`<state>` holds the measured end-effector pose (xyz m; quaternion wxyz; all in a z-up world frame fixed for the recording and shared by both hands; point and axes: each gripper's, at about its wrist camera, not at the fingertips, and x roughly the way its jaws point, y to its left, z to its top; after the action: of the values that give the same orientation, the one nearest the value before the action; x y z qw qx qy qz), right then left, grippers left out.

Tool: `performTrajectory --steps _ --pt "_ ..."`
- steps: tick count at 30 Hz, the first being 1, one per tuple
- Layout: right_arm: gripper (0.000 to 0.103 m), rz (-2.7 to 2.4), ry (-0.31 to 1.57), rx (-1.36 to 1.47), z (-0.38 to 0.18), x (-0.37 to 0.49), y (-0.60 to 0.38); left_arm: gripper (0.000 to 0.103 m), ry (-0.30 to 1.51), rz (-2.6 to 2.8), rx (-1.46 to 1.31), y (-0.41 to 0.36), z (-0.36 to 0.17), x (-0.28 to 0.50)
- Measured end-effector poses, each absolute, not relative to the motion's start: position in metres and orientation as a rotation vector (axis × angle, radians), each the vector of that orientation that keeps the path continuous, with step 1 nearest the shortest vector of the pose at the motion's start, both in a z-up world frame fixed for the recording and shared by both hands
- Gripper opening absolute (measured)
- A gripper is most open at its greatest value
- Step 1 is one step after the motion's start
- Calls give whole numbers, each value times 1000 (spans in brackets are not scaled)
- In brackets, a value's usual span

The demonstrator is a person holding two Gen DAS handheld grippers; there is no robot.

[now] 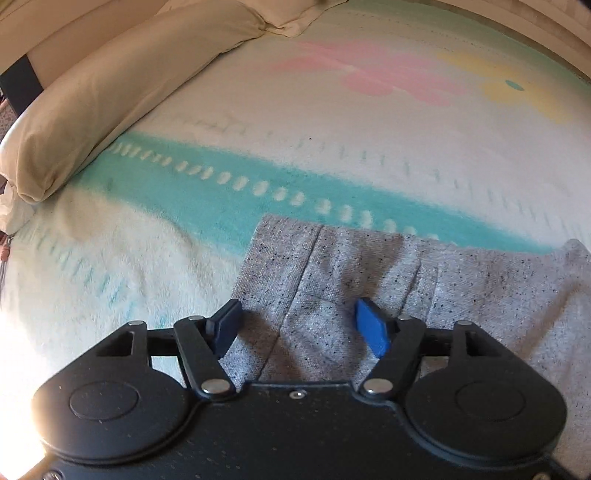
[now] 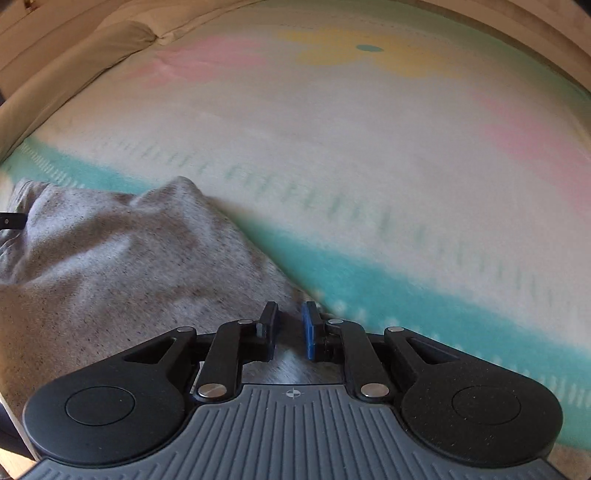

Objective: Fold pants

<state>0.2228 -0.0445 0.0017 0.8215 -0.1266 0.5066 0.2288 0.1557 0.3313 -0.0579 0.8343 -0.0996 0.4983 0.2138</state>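
Grey speckled pants (image 1: 369, 273) lie on the bed blanket (image 1: 332, 147). In the left wrist view my left gripper (image 1: 297, 323) is open, its jaws wide apart over the pants' left edge, close above the cloth. In the right wrist view the pants (image 2: 122, 258) spread to the left, with a raised bunched ridge. My right gripper (image 2: 290, 325) is nearly closed, its jaws pinching a fold of grey cloth at the pants' right edge. The blanket (image 2: 369, 166) lies beyond.
The blanket is cream with a teal band (image 1: 229, 195), pink and yellow flower shapes (image 1: 517, 92). A long beige pillow (image 1: 110, 99) lies along the left side. A beige headboard or wall edge (image 2: 535, 26) runs at the far right.
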Motion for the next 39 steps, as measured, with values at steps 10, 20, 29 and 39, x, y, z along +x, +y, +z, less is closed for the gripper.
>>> performTrajectory --steps 10,20,29,39 --pt "15 653 1128 -366 7 127 -48 64 1132 193 -149 240 -38 129" --pt "16 608 1077 -260 43 105 -113 64 1097 148 -88 183 -19 122" --pt "16 246 1015 20 42 170 -231 65 989 10 -42 104 -12 199" --pt "10 -72 1075 130 16 173 -354 74 1125 213 -91 120 -67 221"
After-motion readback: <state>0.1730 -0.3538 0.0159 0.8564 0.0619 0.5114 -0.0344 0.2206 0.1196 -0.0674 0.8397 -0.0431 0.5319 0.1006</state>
